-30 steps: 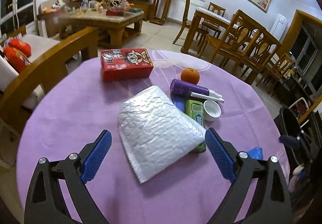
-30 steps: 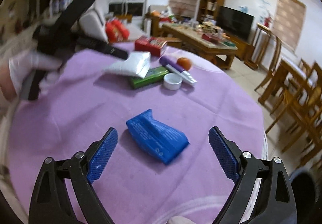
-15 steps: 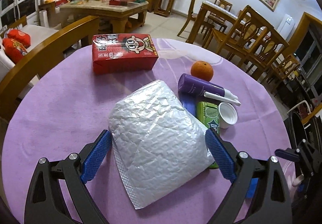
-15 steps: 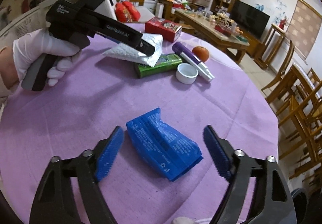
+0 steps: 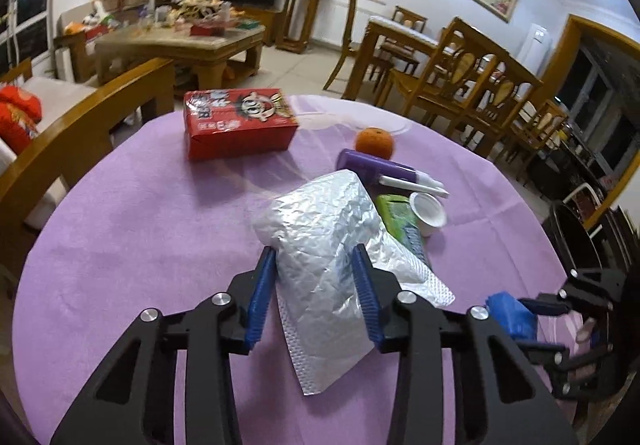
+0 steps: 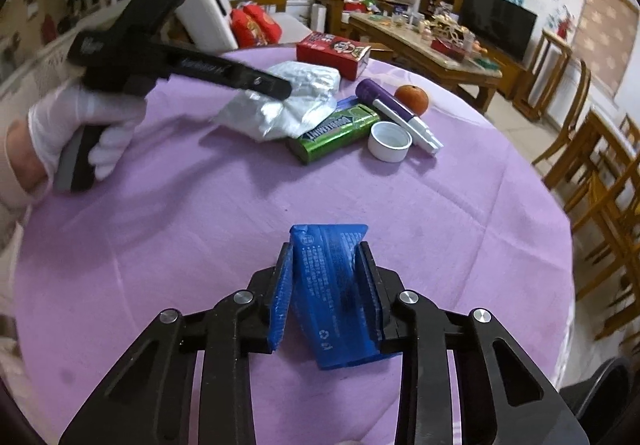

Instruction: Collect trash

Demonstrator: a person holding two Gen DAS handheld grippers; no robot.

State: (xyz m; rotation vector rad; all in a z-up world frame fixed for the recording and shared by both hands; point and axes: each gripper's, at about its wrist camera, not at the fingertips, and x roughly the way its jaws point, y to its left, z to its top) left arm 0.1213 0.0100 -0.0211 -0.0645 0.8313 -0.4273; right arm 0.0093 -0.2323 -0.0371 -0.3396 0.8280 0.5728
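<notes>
**Round table under a purple cloth**

The table (image 6: 460,229) carried a red carton (image 5: 240,123), an orange (image 5: 375,142), a purple tube (image 6: 390,109), a green gum pack (image 6: 338,133), a white cap (image 6: 390,141), a silver mailer (image 5: 332,257) and a blue wrapper (image 6: 334,285).

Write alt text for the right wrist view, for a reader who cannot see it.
The right gripper is shut on a blue plastic wrapper lying on a purple tablecloth. Farther back, the left gripper, held in a white-gloved hand, pinches a crumpled silver mailer beside a green gum pack, white cap, purple tube, orange and red box.
</notes>
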